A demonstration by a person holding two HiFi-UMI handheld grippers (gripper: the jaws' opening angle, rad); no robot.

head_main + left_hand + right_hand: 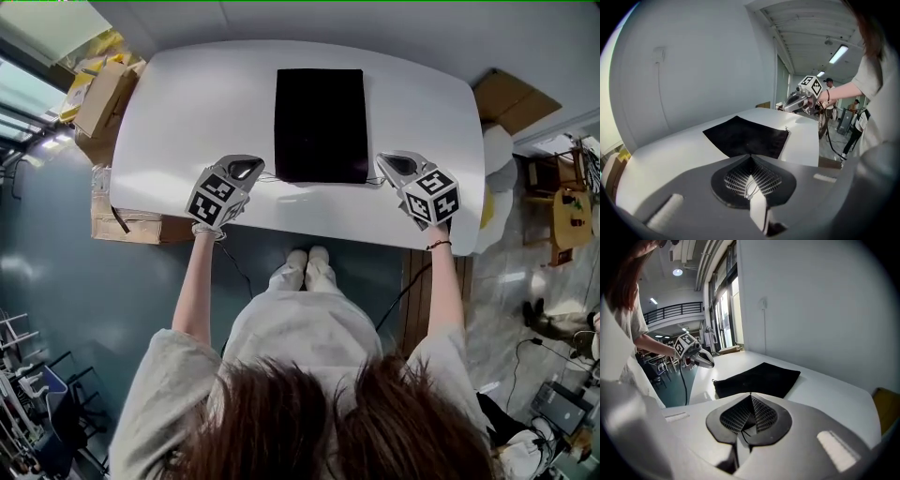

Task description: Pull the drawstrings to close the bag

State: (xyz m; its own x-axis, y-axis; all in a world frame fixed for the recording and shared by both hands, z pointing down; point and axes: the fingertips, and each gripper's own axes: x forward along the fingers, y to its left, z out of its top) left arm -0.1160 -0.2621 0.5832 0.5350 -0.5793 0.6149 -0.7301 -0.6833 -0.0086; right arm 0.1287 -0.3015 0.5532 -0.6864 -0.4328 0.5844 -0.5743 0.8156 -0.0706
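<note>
— Hair (281,422) fills the foreground. Where's the bag beyond it?
— The black bag (320,125) is matte cloth, lying flat on the smooth white table (187,112). Its long axis runs away from the person.
— And the tongs?
— The left gripper (253,170) is just off the bag's near-left corner and the right gripper (382,162) just off its near-right. They're equally near, both with jaws pressed together. I can't tell if either has caught a cord. A drawstring end (714,380) pokes from the near-left corner, so I'd say the pulls go outward.
</note>
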